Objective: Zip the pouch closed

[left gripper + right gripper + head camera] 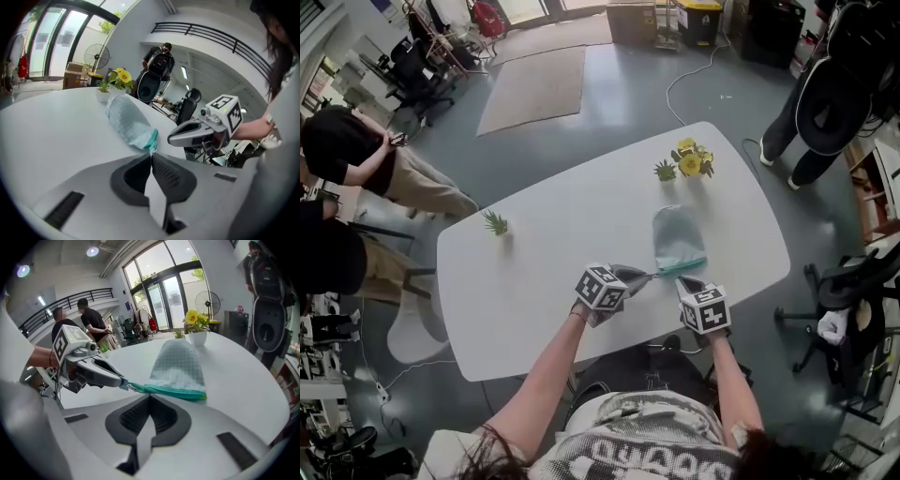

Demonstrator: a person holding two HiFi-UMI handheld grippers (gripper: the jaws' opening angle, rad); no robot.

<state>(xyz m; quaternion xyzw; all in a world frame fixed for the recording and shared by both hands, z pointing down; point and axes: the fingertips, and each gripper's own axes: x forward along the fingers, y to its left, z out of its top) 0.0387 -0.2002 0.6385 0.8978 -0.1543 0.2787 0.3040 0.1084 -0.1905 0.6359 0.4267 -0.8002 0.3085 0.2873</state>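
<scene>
Two grey hand-held grippers meet at the near edge of a pale blue-green quilted fabric pouch (pixel 678 234), which lies flat on the white oval table (pixel 534 253) with its teal zipper (pixel 173 391) toward the person. The left gripper (pixel 647 276) is clenched on the small metal zipper pull (pixel 117 384) at the zipper's left end, while the right gripper (pixel 686 281) has its jaws pressed together on nothing, just short of the zipper. The pouch looks light, soft and limp, so it will likely slide and bunch as the pull is drawn, and it is best pinched at the fabric by the zipper's end.
</scene>
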